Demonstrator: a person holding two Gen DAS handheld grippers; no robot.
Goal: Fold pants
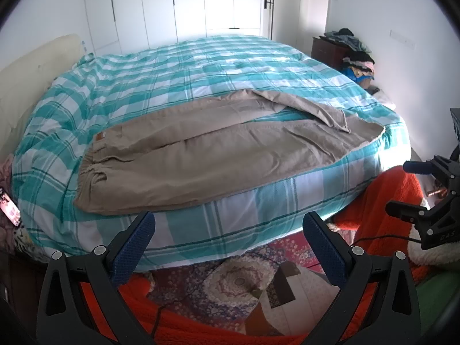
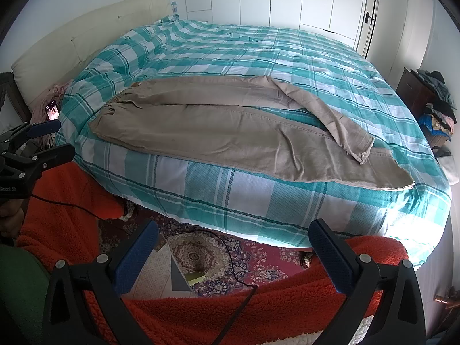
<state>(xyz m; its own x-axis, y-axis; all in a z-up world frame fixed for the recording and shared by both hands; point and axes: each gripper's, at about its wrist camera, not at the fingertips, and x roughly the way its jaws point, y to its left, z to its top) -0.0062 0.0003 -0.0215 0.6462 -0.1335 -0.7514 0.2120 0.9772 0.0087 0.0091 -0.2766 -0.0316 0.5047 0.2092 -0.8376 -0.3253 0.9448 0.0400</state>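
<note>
Both claws, left claw [image 1: 227, 224] and right claw [image 2: 233, 233], hang wide open and empty off the bed's [image 1: 201, 218] near edge. Beige pants [image 1: 201, 149] lie lengthwise along that edge, far leg apparently folded across the near one.

Far pant leg's cuff folds over the near leg of the pants [image 2: 218, 132], so part of the near leg is covered. Phone [image 1: 10, 211] at the bed's head end is cut by the left-wrist pic's edge; screen too small to read. Clothes pile [image 2: 438, 106] on the dresser is a jumble, single items can't be told apart. Person shows only as orange fleece sleeves [image 2: 72, 195]; rest out of frame. Right tongs [image 1: 409, 188] are cut at the left-wrist pic's right edge. Left tongs' [image 2: 50, 139] label is cut off, can't be read.
</note>
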